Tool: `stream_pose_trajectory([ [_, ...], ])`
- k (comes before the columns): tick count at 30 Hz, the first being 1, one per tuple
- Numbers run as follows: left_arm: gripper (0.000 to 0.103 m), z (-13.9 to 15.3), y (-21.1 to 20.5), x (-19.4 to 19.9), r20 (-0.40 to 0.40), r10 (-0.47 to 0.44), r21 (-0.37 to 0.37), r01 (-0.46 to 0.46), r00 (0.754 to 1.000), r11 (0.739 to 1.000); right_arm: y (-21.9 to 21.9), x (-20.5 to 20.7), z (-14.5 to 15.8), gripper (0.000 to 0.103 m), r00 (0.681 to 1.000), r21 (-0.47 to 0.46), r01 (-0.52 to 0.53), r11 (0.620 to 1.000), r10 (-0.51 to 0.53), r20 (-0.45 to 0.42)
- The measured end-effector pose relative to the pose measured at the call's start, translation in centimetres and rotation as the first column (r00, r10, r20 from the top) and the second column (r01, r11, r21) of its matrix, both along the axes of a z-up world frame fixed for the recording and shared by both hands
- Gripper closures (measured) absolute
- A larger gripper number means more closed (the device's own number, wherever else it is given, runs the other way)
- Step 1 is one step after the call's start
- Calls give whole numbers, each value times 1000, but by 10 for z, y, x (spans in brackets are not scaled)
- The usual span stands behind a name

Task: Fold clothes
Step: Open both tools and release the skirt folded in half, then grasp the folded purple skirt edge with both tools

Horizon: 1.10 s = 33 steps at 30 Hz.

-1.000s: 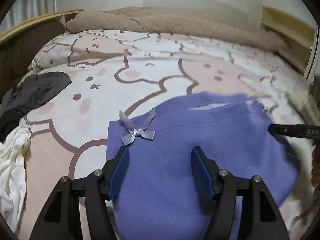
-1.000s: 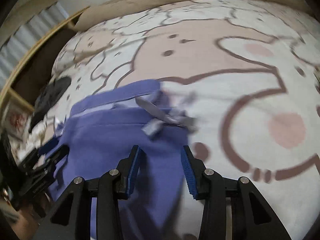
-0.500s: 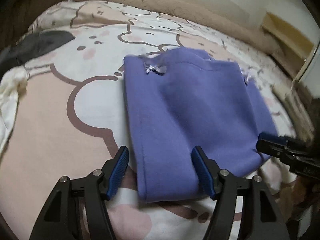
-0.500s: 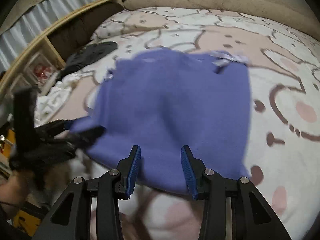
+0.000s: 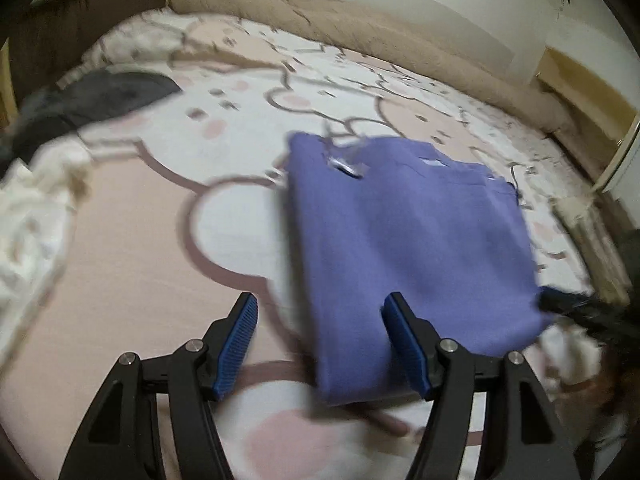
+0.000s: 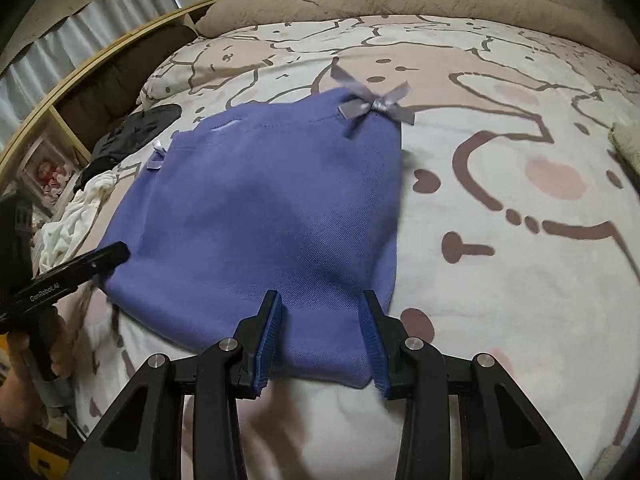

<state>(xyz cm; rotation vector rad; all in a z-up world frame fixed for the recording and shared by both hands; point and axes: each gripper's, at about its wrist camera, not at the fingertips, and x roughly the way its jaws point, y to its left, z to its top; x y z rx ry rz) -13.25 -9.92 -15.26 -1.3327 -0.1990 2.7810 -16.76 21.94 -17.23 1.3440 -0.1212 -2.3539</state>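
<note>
A folded purple garment (image 5: 400, 240) lies flat on the bed, with a grey satin bow (image 6: 376, 106) at its far edge. My left gripper (image 5: 320, 304) hovers open over the garment's near left corner, and the cloth's side edge runs between its blue pads without touching them. My right gripper (image 6: 320, 300) stands open above the near hem (image 6: 320, 360), with its pads clear of the cloth. The right wrist view shows the left gripper (image 6: 76, 268) at the left, held by a hand (image 6: 32, 352). Blurred at the right of the left wrist view is the right gripper (image 5: 576, 308).
The bed sheet (image 6: 520, 240) is pink and white with a cartoon print. A dark garment (image 5: 92, 100) and a white one (image 5: 32, 216) lie at the bed's left side. A beige quilt (image 5: 360, 28) is bunched along the far edge. A wooden shelf (image 6: 60, 112) stands beyond.
Both grippers have drawn back from the bow end of the purple garment to its near hem. The garment now lies flat, and more of the bed shows around it.
</note>
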Motion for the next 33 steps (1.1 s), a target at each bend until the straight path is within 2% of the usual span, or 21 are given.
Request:
stream_pose_trajectory([
  [3, 36, 10, -2, 6, -24, -24, -128, 21, 999, 992, 1, 9, 27, 63, 998, 51, -22, 998, 25, -61],
  [5, 36, 18, 2, 14, -51, -78, -229, 64, 996, 971, -3, 24, 47, 60, 982, 173, -66, 983, 95, -164],
  [7, 36, 27, 12, 26, -81, -169, -364, 128, 982, 922, -7, 39, 59, 52, 955, 294, -106, 950, 180, -236],
  [8, 36, 31, 18, 35, -93, -231, -433, 169, 968, 885, -8, 46, 63, 45, 938, 353, -124, 927, 225, -262],
  [10, 36, 33, 26, 48, -100, -314, -539, 214, 944, 815, -11, 61, 64, 43, 904, 459, -149, 876, 309, -296],
  [11, 36, 32, 30, 57, -95, -362, -599, 237, 927, 765, -13, 68, 59, 43, 885, 520, -158, 839, 354, -302],
  [13, 36, 28, 34, 66, -77, -426, -672, 269, 901, 690, -16, 78, 47, 43, 857, 618, -173, 767, 427, -289],
  [15, 36, 18, 36, 77, -46, -483, -724, 304, 875, 620, -23, 89, 30, 43, 818, 721, -184, 668, 511, -265],
  [16, 36, 14, 37, 79, -31, -501, -739, 317, 865, 594, -26, 95, 22, 43, 795, 764, -189, 617, 553, -249],
  [19, 36, -1, 41, 89, 11, -552, -801, 338, 834, 494, -36, 106, -2, 43, 724, 866, -198, 459, 664, -187],
  [23, 36, -13, 49, 94, 36, -603, -864, 328, 797, 382, -46, 108, -32, 43, 620, 962, -125, 244, 776, -116],
  [24, 36, -16, 51, 95, 41, -618, -880, 322, 785, 349, -47, 107, -41, 43, 594, 974, -111, 198, 799, -95],
  [25, 36, -19, 52, 95, 51, -633, -892, 321, 773, 320, -47, 106, -47, 43, 570, 980, -102, 170, 817, -82],
  [26, 36, -23, 53, 95, 61, -647, -902, 319, 760, 290, -47, 104, -52, 43, 547, 983, -97, 153, 834, -75],
  [31, 36, -31, 56, 90, 96, -699, -914, 341, 709, 220, -51, 93, -59, 43, 467, 990, -57, 126, 880, -85],
  [33, 36, -30, 58, 84, 94, -704, -916, 338, 704, 216, -55, 84, -60, 43, 453, 991, -38, 124, 887, -94],
])
